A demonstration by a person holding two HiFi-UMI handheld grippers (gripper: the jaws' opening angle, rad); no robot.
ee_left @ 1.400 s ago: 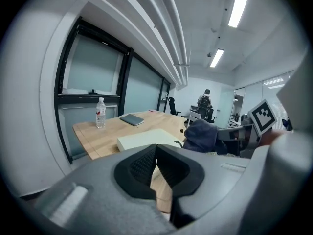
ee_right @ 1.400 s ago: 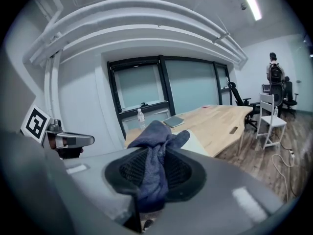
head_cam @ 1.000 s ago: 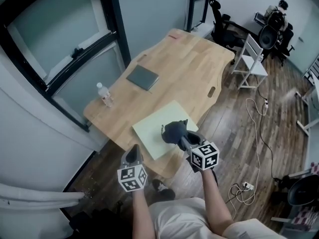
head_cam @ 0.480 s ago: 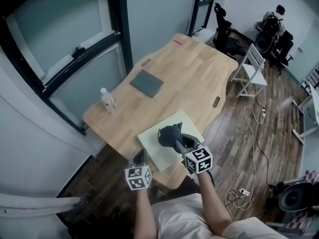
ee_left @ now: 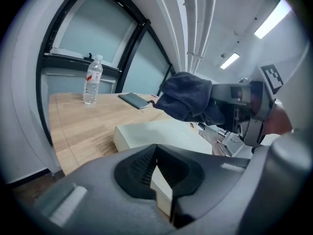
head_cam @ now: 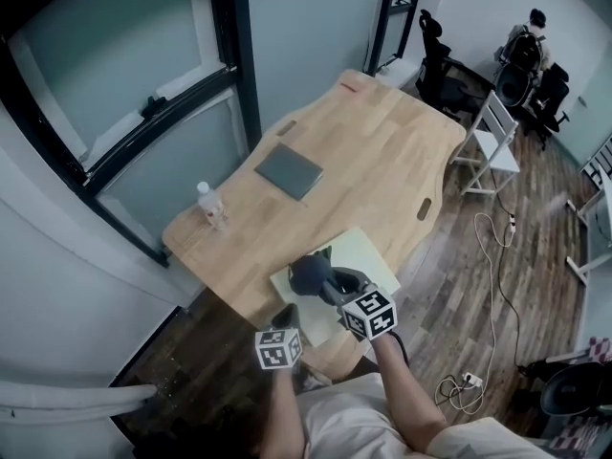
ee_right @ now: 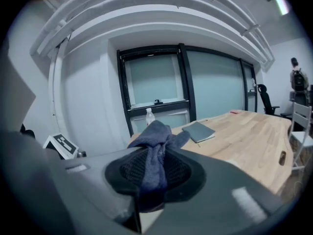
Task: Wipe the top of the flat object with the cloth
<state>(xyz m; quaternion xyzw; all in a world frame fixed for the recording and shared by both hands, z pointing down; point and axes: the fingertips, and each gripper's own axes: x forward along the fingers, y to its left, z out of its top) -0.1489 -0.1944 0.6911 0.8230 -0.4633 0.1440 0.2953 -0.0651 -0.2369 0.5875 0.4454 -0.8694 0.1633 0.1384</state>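
Observation:
A pale green flat board (head_cam: 354, 254) lies at the table's near edge and also shows in the left gripper view (ee_left: 161, 131). My right gripper (head_cam: 322, 284) is shut on a dark blue cloth (head_cam: 307, 274), held over the board's near left part; whether it touches the board I cannot tell. The cloth bunches up between the right jaws (ee_right: 156, 148) and hangs at the right in the left gripper view (ee_left: 187, 97). Off the table's near edge, my left gripper (head_cam: 284, 317) is shut and empty, its tips meeting (ee_left: 156, 147) in front of the board.
A water bottle (head_cam: 208, 202) stands at the table's left edge and a grey notebook (head_cam: 289, 171) lies mid-table. White and black chairs (head_cam: 492, 122) and a person (head_cam: 531, 36) are at the back right. Cables (head_cam: 488, 247) trail over the wooden floor.
The right gripper has carried the cloth from the board's middle toward its near left part. The left gripper has stayed low off the table edge. The head view has shifted.

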